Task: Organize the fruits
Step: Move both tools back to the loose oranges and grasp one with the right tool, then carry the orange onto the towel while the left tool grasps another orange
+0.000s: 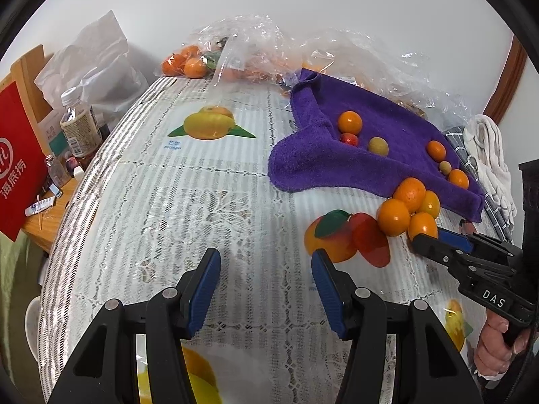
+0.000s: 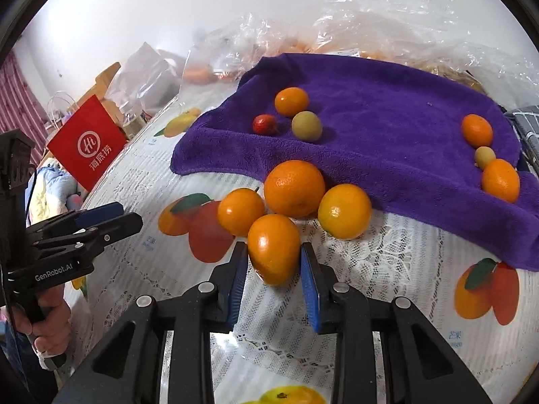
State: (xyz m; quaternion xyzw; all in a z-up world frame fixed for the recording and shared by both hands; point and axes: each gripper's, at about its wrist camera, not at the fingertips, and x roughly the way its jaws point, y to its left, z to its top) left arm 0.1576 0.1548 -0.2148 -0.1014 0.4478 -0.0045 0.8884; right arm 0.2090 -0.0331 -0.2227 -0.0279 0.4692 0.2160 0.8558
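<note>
Nearest the right wrist camera, the right gripper (image 2: 273,264) was seen with its blue-padded fingers (image 2: 237,274) clamped on an orange fruit (image 2: 273,249) that rested on the lace-covered table (image 2: 387,289). Just behind it, three more orange fruits were clustered: one to the left (image 2: 241,211), a larger one in the middle (image 2: 294,188) and one to the right (image 2: 344,211), all close against the near edge of a purple towel (image 2: 387,107). Off to the left, the left gripper (image 1: 266,284) was held above bare tablecloth with its fingers apart and nothing between them. Farther back, smaller fruits were scattered on the towel: an orange one (image 2: 291,101), a red one (image 2: 265,124) and a greenish one (image 2: 306,126) in one group, with three more (image 2: 477,130) near the right edge. Beyond the towel, clear plastic bags (image 2: 370,23) holding further orange fruit were piled against the wall.
</note>
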